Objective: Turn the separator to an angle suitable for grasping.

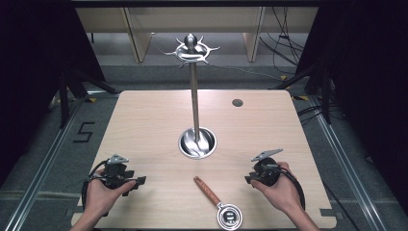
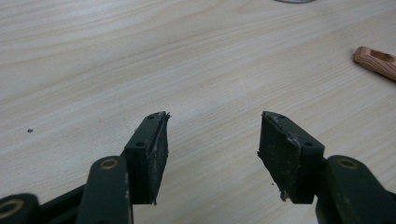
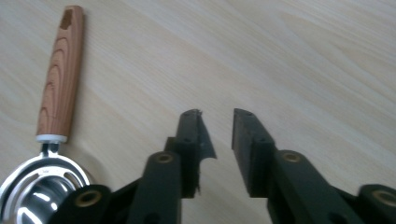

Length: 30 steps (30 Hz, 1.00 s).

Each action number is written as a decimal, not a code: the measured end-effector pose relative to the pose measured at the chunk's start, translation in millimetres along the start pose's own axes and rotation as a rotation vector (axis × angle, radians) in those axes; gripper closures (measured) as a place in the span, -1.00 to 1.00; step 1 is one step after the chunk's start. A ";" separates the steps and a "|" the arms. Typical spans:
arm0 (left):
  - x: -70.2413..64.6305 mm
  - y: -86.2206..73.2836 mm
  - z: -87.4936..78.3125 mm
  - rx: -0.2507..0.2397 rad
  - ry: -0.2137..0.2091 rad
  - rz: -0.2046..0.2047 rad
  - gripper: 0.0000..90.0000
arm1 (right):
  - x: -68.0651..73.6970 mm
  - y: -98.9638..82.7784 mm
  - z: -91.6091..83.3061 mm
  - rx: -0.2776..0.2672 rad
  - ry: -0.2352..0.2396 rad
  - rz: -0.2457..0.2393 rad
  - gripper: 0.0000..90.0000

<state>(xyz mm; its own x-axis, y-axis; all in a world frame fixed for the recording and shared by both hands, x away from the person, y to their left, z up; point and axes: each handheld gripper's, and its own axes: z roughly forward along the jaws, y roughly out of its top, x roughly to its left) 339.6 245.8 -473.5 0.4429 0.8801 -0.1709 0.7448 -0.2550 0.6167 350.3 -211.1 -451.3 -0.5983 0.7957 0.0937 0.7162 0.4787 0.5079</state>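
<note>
The left gripper point(image 1: 136, 183) is resting near the tabletop's near left corner, held in the person's left hand point(image 1: 101, 195), its jaws pointing toward the middle of the near edge. In the left gripper view its jaws are standing wide apart with nothing between them, only bare wood grain showing in the gap point(image 2: 212, 135). The right gripper point(image 1: 249, 179) is sitting near the near right corner in the person's right hand point(image 1: 281, 190), jaws aimed back toward the centre. In the right gripper view point(image 3: 217, 128) its jaws are standing a narrow gap apart, released, gripping nothing.

Between the two grippers, close to the near edge and slightly right of its middle, a small strainer spoon point(image 1: 219, 204) is lying flat on the tabletop point(image 1: 144, 125). Its wooden handle point(image 1: 207, 189) is pointing away toward the table's centre and a little left, while its slotted metal bowl point(image 1: 229, 216) is lying just beside the near edge. In the right gripper view the handle point(image 3: 60, 74) and bowl point(image 3: 37, 191) are lying to the left of the jaws, apart from them.

Farther out, at the middle of the tabletop, a metal utensil stand point(image 1: 194, 96) is standing upright on a round dished base point(image 1: 197, 143), its hook crown point(image 1: 191, 49) at the top. A small dark round hole point(image 1: 237, 102) is showing toward the far right corner.
</note>
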 end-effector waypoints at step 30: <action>0.0 -1.1 1.2 0.022 -0.011 -0.013 -0.09 | 116.0 58.3 63.5 0.216 0.178 -0.227 1.00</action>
<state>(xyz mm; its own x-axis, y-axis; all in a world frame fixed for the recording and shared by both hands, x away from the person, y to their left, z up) 339.4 245.5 -475.2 0.4390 0.8787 -0.1875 0.7610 -0.2527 0.5975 345.5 -67.3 -465.2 -0.7904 0.5921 0.1568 0.6059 0.7182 0.3421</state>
